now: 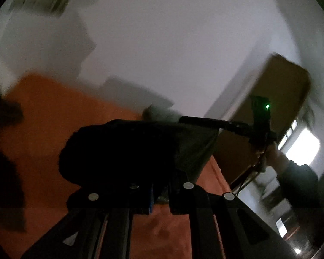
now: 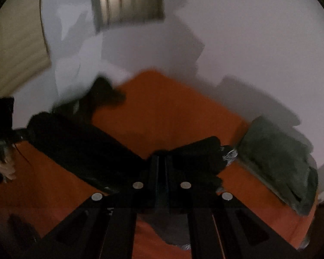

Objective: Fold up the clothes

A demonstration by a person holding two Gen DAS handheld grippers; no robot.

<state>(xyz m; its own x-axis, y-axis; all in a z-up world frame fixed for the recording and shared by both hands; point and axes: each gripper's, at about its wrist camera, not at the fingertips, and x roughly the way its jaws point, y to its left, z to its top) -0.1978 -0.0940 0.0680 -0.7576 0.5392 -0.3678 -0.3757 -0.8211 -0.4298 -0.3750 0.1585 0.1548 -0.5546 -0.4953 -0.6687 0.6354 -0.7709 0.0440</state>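
Black garment (image 2: 80,142) hangs stretched between both clamped claws (above orange bed (image 2: 172,112)).

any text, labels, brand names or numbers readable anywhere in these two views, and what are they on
None can be read in either view.
The dark garment, the orange bedcover, the folded grey-green cloth and the brown wardrobe show no print; both pictures are dim and motion-blurred.
The other gripper shows only a green light, no lettering.

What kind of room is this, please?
Probably a bedroom at home: an orange bed cover, a folded grey-green cloth pile lying on it, and a brown wardrobe against the white wall.
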